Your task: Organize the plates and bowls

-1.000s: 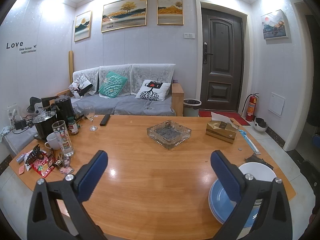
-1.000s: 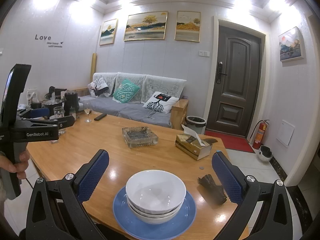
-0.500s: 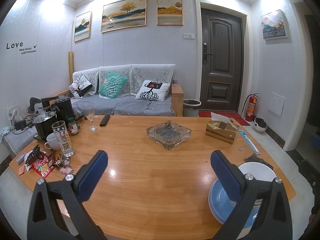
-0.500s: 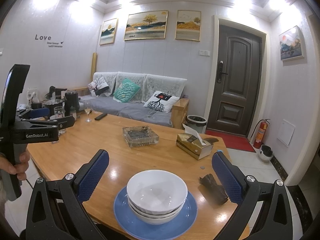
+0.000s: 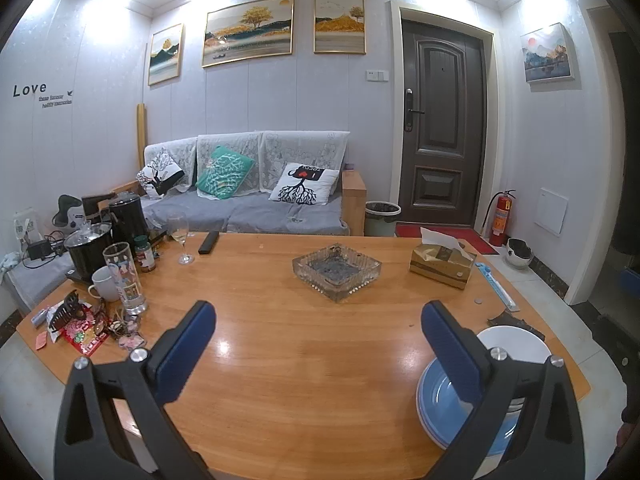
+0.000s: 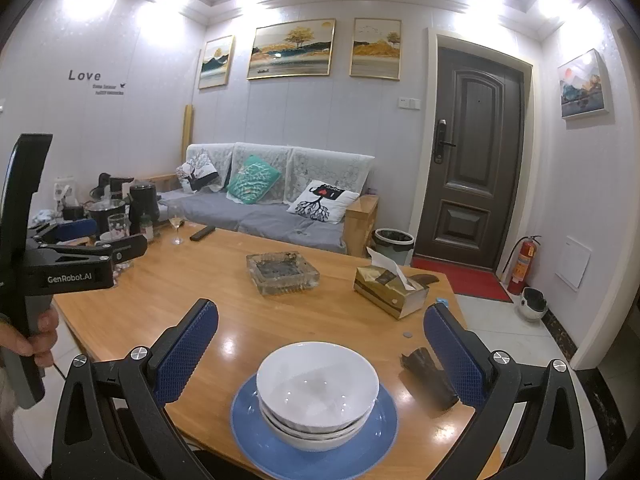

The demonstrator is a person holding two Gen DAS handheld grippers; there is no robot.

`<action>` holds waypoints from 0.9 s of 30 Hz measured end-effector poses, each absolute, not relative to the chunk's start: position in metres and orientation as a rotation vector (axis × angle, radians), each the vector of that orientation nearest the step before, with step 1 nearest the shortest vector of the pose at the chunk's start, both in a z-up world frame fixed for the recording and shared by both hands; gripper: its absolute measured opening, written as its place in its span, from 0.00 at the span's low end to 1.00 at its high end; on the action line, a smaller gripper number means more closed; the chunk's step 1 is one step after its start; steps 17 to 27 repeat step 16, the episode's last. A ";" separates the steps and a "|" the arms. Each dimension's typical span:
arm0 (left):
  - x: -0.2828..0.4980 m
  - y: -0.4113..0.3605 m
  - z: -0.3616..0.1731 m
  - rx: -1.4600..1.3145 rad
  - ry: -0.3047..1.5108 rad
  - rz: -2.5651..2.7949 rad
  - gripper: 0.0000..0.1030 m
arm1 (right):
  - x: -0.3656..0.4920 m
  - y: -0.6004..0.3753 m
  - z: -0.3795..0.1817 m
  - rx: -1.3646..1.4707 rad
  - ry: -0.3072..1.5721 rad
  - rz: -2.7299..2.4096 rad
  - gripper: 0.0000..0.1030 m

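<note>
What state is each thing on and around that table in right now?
left gripper: open, holding nothing
right gripper: open, holding nothing
white bowls: nested upright on the plate
blue plate: flat under the bowls
ashtray: dirty inside
tissue box: tissue sticking out
door: closed

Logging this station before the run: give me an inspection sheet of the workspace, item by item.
Surface: glossy wooden table.
Job's things: nested white ceramic bowls on a blue round plate, near table edge.
Clutter: square glass ashtray, gold tissue box, stemmed wine glass, tall printed tumbler, black remote, dark kettles and trinkets at far left.
Grippers: left gripper open over bare wood; right gripper open, straddling the bowls without contact.
Cables: black leads beside the table.
Surroundings: grey sofa, dark door, red fire extinguisher.
</note>
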State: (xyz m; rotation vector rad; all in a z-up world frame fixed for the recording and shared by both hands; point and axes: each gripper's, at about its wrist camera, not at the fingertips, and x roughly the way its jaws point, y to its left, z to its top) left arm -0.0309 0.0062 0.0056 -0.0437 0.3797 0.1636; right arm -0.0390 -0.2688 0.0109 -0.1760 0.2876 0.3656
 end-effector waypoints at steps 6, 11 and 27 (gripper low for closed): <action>-0.031 0.006 0.006 -0.045 0.380 0.163 0.99 | -0.039 -0.263 0.012 -0.178 0.286 0.366 0.99; -0.031 0.006 0.006 -0.045 0.380 0.163 0.99 | -0.040 -0.260 0.014 -0.178 0.289 0.368 0.99; -0.029 0.004 0.006 -0.040 0.382 0.167 0.99 | -0.040 -0.259 0.015 -0.176 0.286 0.369 0.99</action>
